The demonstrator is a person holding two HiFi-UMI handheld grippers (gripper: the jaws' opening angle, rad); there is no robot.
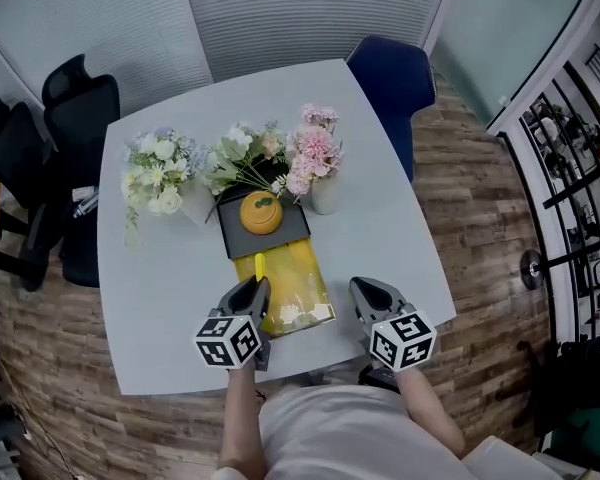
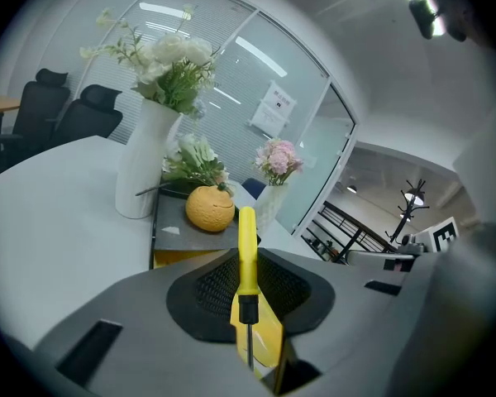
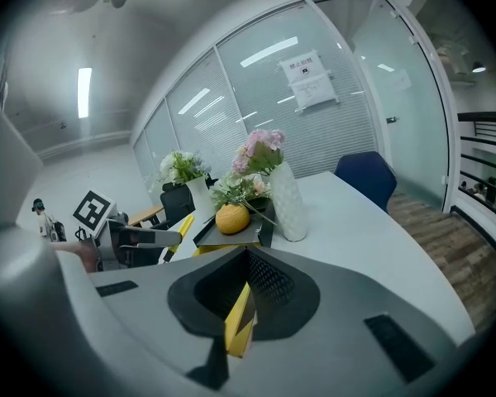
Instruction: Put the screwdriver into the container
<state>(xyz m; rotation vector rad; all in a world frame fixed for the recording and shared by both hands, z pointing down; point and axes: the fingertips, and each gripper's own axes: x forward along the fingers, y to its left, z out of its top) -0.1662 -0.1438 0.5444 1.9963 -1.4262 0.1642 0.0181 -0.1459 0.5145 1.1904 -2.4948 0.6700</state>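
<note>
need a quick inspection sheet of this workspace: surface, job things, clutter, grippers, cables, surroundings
surface: light grey table
job's things: yellow screwdriver held in the left gripper, not yet in the yellow container near the table's front edge
clutter: three flower vases; an orange on a dark tray just behind the container
grippers: left gripper shut on the screwdriver, over the container's left part; right gripper looks shut, holding nothing, to the container's right
cables: nothing seen
surroundings: black chairs, blue chair, glass wall, wood floor
</note>
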